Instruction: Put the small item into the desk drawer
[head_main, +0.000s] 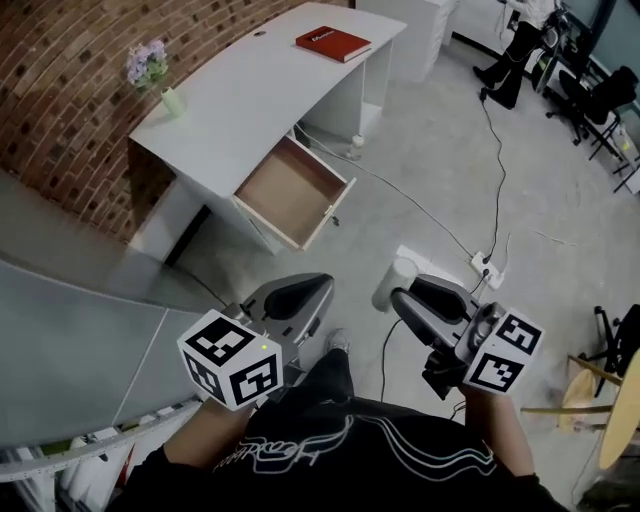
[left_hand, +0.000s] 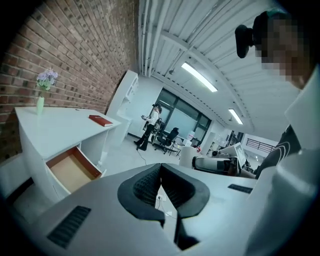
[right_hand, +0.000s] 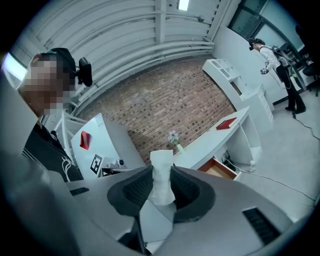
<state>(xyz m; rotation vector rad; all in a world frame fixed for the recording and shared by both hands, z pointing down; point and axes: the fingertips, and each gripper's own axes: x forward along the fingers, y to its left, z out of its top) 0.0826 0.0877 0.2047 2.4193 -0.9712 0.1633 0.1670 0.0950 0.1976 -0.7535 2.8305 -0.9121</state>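
The white desk stands against the brick wall with its wooden drawer pulled open and nothing in it. My right gripper is held low in front of me, shut on a small white roll. In the right gripper view the roll stands upright between the black pads of the right gripper, with the drawer far beyond. My left gripper is beside it, its jaws shut on nothing; the left gripper points toward the drawer.
A red book and a small flower vase sit on the desk. A cable runs over the floor to a power strip. Office chairs and a standing person are at the far right. A wooden stool stands near right.
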